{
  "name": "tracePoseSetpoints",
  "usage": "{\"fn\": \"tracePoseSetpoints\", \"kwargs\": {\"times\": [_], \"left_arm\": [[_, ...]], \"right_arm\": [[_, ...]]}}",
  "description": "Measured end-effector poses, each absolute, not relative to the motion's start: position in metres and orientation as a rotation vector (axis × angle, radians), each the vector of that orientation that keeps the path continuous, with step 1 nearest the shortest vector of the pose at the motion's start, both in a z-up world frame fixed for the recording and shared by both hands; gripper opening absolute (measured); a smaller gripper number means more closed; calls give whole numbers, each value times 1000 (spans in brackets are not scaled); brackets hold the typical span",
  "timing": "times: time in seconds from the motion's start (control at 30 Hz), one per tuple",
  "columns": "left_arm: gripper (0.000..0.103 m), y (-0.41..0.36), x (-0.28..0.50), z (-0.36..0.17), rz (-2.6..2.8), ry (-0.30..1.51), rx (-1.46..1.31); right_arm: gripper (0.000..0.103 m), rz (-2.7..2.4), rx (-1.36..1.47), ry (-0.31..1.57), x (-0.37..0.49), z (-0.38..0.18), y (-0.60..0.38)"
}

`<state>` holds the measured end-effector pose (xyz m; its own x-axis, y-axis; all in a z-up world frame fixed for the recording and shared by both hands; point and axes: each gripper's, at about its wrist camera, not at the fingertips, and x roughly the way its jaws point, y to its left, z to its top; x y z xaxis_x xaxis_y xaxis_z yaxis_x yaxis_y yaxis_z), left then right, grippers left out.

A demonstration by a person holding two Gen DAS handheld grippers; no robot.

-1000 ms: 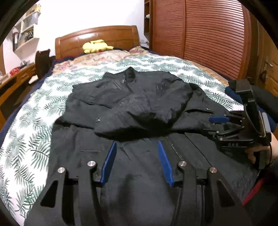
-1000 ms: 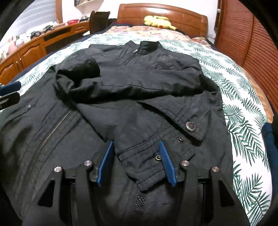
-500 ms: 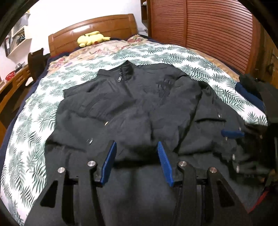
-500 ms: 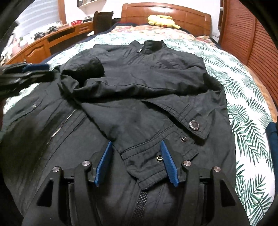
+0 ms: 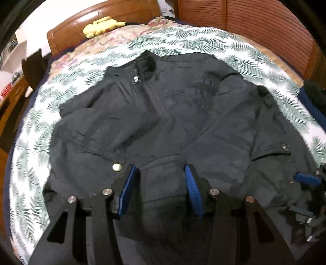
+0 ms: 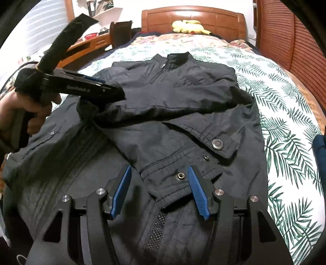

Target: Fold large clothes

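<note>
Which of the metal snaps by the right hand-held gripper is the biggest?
The large round silver snap on the black jacket's flap corner. The two others, a dark stud and a ring, lie lower down and are clearly smaller.

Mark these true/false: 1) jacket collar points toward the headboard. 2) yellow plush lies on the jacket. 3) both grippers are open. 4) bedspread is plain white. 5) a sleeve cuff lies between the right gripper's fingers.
1) True: the black jacket has its collar toward the headboard.
2) False: the yellow plush toy lies by the headboard, away from the jacket.
3) True: left gripper and right gripper both stand open.
4) False: the bedspread has green fern leaves.
5) True: the cuff lies there, unpinched.
</note>
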<state>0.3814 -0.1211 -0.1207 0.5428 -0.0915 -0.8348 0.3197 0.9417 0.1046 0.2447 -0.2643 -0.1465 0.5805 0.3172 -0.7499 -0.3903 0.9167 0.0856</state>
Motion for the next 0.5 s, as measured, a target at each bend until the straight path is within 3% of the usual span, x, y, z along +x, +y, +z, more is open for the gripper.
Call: {"fn": "tracePoseSetpoints", "kwargs": {"times": [0.07,0.1,0.13,0.2,0.5], "left_arm": [[43,-112,374,-114,-247,922,236],[32,-109,371,-111,-252,911,226],[31,-105,366,-108,-265,907,218],[17,-100,358,-104,-282,902,219],[13,-71,271,-85,-227,788,163]], "right_arm": [[59,423,-92,858,244,-146,-265],[59,432,-90,854,243,-146,-265],[59,440,-88,850,241,-145,-265],[59,444,-89,849,238,-147,-266],[59,435,-81,843,222,-155,-278]]}}
